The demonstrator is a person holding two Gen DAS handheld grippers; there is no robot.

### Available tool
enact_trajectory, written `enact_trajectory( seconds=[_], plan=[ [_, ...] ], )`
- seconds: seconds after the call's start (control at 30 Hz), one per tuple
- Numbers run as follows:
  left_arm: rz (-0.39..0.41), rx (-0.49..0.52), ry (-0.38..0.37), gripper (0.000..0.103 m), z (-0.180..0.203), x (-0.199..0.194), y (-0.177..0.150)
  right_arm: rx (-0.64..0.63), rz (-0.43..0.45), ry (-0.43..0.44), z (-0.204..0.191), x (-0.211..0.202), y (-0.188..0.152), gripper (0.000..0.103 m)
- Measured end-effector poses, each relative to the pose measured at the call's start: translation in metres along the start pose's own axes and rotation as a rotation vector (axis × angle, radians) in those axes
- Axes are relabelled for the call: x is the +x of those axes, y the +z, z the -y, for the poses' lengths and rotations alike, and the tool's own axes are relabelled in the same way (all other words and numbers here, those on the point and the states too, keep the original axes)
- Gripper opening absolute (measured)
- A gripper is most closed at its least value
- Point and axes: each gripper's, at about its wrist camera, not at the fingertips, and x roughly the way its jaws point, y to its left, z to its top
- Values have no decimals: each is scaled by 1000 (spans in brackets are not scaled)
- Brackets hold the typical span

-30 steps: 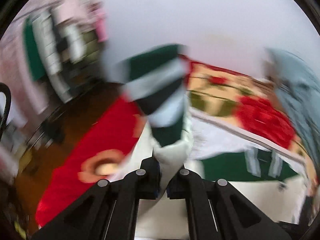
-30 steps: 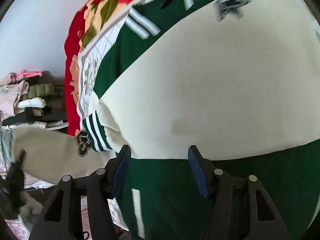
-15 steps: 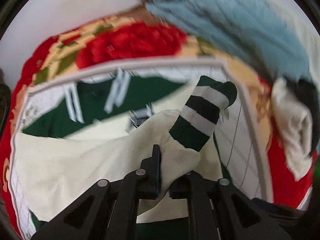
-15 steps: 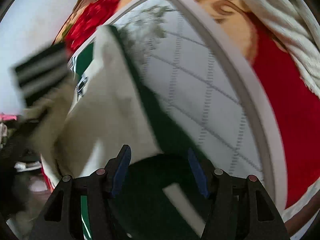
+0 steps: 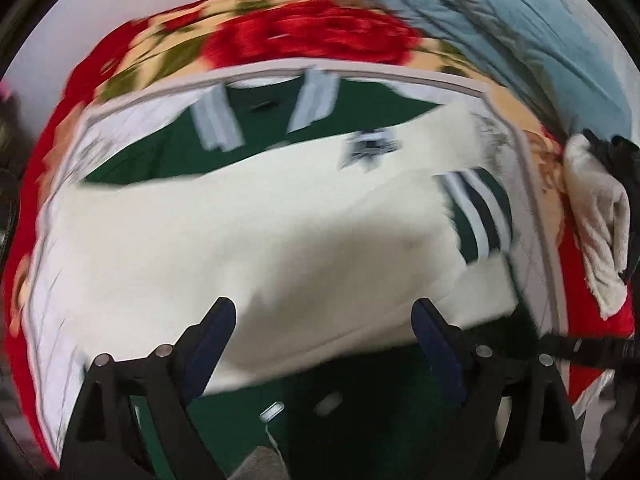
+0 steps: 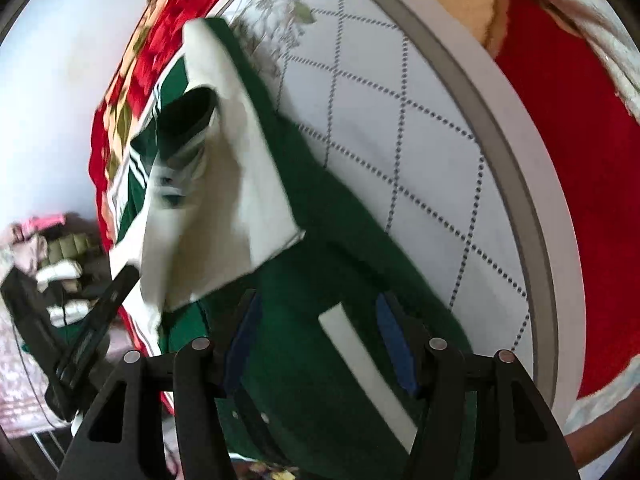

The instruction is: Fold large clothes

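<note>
The green and cream jacket [image 5: 248, 240] lies spread out on a white quilted mat [image 6: 420, 152] on top of a red flowery blanket [image 5: 304, 40], with one cream sleeve folded across its front so the striped cuff [image 5: 480, 212] rests near the jacket's side. The left gripper [image 5: 322, 332] hangs over the cream part with its fingers wide apart and nothing in them. The right gripper [image 6: 318, 336] is over the green part, fingers wide too and holding nothing, with a blue cloth [image 5: 500, 20] and a folded cream towel [image 5: 596, 224] off to the side.
</note>
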Motion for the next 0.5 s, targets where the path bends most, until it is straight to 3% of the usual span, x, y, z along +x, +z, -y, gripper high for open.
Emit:
enact_trajectory(
  seconds=[0.17, 0.23, 0.33, 0.4, 0.5],
  plan=[
    [0, -107, 179, 92, -79, -8, -21, -85, -23, -13, -29, 6, -4, 66],
    [-2, -157, 311, 92, -116, 11, -16, -115, -33, -9, -45, 17, 2, 66],
    [-27, -259, 439, 94, -171, 50, -1, -140, -23, -36, -65, 30, 9, 66],
    [-49, -352, 448, 103, -206, 76, 7, -156, 1, -34, -82, 42, 21, 66],
    [-58, -439, 395, 103, -231, 94, 18, -147, 6, -89, -95, 66, 40, 66]
  ],
)
